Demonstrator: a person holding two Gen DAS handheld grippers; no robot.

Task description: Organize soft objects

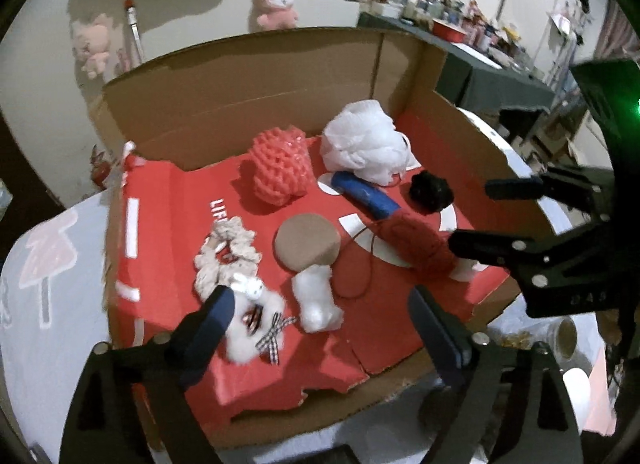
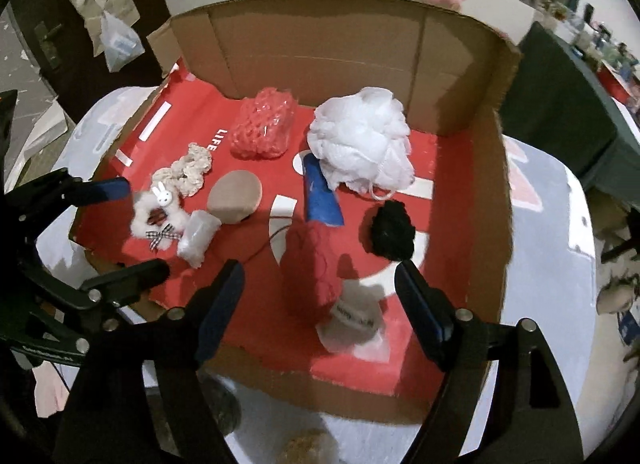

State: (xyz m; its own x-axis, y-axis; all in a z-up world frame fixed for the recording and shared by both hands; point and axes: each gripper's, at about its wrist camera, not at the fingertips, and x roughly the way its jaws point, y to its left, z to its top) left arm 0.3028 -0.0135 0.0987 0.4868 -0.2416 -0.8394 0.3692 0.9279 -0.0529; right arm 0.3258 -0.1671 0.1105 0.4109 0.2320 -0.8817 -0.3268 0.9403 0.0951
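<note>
Soft objects lie on a red flattened cardboard box [image 1: 172, 200] [image 2: 448, 168]: a white mesh bath pouf [image 1: 362, 142] [image 2: 362, 140], a pink knitted pouch [image 1: 280, 164] [image 2: 264, 126], a blue roll [image 1: 368, 194] [image 2: 320, 196], a black pompom [image 1: 430, 190] [image 2: 392, 230], red yarn [image 1: 418, 246] [image 2: 314, 264], a tan pad [image 1: 308, 244] [image 2: 236, 198], a white wad [image 1: 318, 300] [image 2: 198, 234], a cream scrunchie [image 1: 226, 254] [image 2: 186, 168] and a fluffy bunny hair tie [image 1: 256, 316] [image 2: 158, 210]. My left gripper [image 1: 320, 312] [image 2: 136, 226] is open over the white wad. My right gripper [image 2: 320, 296] [image 1: 468, 214] is open around the red yarn.
The box's brown flaps [image 1: 248, 88] [image 2: 320, 48] stand up at the back and right. It rests on a pale printed tablecloth [image 1: 52, 272] [image 2: 552, 248]. A dark green table [image 1: 500, 80] with clutter stands at right. Pink plush toys [image 1: 276, 4] hang on the wall.
</note>
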